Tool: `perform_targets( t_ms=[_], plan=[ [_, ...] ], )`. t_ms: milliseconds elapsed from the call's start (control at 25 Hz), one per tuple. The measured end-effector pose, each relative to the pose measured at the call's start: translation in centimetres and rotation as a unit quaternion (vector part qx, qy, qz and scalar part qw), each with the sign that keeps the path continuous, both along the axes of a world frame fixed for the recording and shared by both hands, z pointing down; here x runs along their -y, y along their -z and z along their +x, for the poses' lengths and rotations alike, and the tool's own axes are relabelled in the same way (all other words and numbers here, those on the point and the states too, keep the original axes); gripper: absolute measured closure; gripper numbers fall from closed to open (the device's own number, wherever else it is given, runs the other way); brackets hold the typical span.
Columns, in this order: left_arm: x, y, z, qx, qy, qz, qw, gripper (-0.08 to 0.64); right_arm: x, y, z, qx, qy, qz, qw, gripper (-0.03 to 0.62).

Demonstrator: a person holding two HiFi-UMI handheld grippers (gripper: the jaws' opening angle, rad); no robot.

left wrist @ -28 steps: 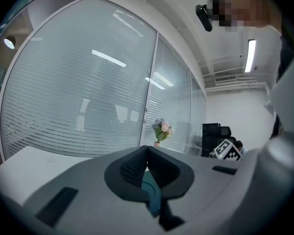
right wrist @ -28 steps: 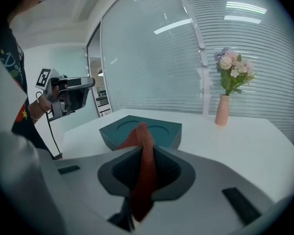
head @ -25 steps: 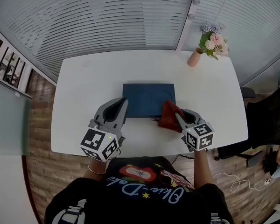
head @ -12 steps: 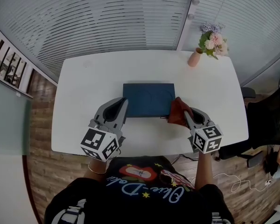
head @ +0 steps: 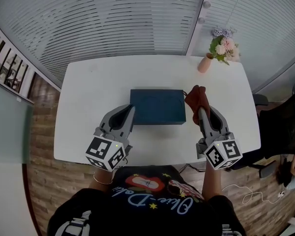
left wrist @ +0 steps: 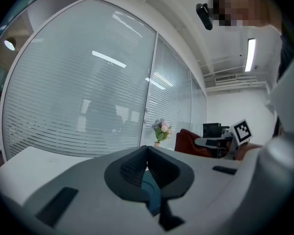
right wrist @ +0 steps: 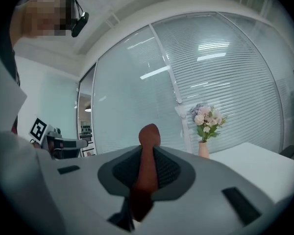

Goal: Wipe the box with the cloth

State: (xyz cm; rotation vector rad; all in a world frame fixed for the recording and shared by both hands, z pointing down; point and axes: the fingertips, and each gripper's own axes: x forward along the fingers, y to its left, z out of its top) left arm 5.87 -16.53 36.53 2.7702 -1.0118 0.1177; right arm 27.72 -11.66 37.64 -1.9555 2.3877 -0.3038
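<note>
With the right tool (head: 200,109) clamped on the cloth (head: 196,96) just beside the box's (head: 156,106) right edge, I would lay the cloth flat on the lid and sweep left, while the left tool (head: 129,110), closed and empty at the box's near left corner, steadies it.

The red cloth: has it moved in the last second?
Yes. Shut in the right gripper, the cloth has gone from the box's near right corner to beside its right end, nearer the vase.
</note>
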Motion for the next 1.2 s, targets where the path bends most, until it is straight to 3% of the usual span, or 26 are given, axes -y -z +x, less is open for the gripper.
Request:
perform_targets(
  t_ms=[120, 440, 1200],
  plan=[
    [0.0, -0.1, -0.3, -0.002, 0.003, -0.001, 1.0000, 0.557, 0.0, 0.4, -0.5, 0.009, 0.010, 0.003, 1.000, 0.537],
    [-0.1, -0.1, -0.7, -0.004, 0.004, -0.004, 1.0000, 0.557, -0.2, 0.4, -2.0, -0.023, 0.024, -0.007, 0.999, 0.538],
    [0.0, 0.0, -0.1, -0.004, 0.001, -0.003, 1.0000, 0.557, -0.1, 1.7, -1.6, -0.053, 0.033, 0.001, 0.998, 0.538]
  ],
)
